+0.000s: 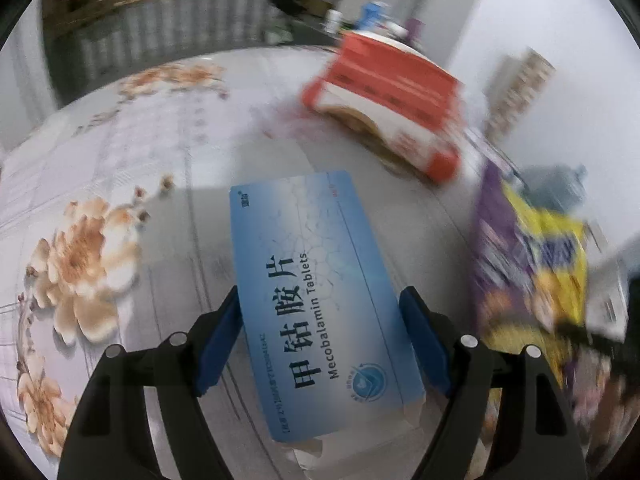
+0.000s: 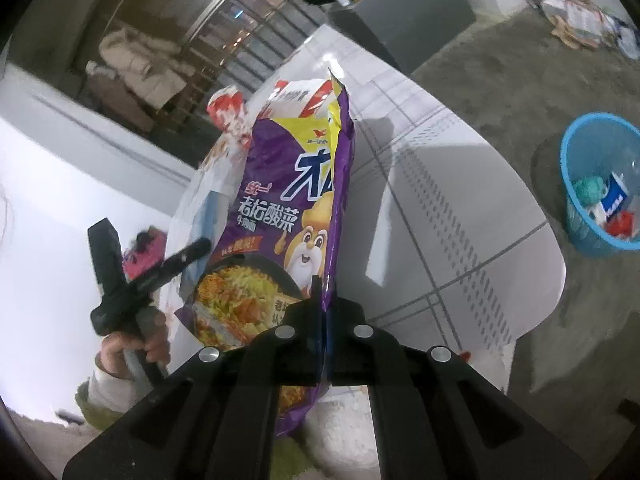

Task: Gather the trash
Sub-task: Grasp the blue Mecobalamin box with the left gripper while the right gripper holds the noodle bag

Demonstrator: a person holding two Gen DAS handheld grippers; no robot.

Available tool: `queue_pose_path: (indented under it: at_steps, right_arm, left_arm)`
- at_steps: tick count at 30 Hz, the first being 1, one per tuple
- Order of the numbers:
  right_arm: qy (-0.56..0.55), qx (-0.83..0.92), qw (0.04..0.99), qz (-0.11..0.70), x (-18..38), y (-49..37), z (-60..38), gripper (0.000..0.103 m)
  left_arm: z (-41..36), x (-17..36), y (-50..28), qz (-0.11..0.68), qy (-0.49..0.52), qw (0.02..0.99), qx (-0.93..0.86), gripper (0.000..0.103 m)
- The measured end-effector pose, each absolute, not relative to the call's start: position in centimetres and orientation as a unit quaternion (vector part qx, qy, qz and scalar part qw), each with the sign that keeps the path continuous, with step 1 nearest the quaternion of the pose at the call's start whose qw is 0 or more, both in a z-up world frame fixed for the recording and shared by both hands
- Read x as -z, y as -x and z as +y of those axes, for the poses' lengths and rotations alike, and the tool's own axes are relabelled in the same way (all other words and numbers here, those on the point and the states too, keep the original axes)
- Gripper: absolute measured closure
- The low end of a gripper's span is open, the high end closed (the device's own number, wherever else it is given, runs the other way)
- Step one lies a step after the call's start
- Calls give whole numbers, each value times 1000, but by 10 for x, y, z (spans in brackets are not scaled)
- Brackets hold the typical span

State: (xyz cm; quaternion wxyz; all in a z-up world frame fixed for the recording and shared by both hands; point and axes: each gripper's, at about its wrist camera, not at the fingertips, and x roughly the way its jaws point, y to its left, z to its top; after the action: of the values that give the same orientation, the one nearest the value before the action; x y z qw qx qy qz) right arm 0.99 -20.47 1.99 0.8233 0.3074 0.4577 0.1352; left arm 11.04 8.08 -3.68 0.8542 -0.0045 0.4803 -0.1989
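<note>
- While the left tongs [image 1: 320, 344] stand spread around a flat blue cardboard tablet box [image 1: 316, 300] lying on the near floral-printed bench [image 1: 120, 160], pads apart from it.
- Right tongs [image 2: 326, 320] pinch an upright purple plastic noodle bag [image 2: 296, 208]; a blue plastic basin [image 2: 600, 184] sits on the floor far right.

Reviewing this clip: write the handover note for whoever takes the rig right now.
Left gripper: open, straddling the blue tablet box on the table, not gripped yet.
Right gripper: shut on the purple noodle bag, held up.
Blue basin on the floor already holds some trash.
Left: grip the box, bin it and the bag, then the red carton.
</note>
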Motion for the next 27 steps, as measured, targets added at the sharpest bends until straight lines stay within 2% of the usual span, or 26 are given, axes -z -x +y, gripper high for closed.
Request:
queue_pose_path:
  at_steps: [7, 9, 12, 20, 26, 27]
  right_arm:
    - [-306, -139, 818, 467, -18, -12, -211, 98]
    - [-315, -137, 813, 470, -17, -14, -213, 89]
    - [-329, -137, 808, 470, -15, -14, -214, 87]
    - [-332, -131, 806, 472, -13, -15, -211, 86]
    - [-324, -130, 809, 473, -13, -14, -207, 87]
    - [-324, -130, 809, 473, -13, -14, -207, 89]
  left_arm:
    - [79, 39, -84, 502, -2, 838, 214, 23]
    - [78, 40, -85, 505, 9, 837, 212, 22]
    - [74, 42, -86, 502, 1, 841, 202, 21]
    - [63, 45, -87, 483, -42, 856, 180, 21]
    - [64, 45, -85, 473, -45, 863, 173, 27]
    - [65, 44, -85, 473, -42, 863, 174, 27]
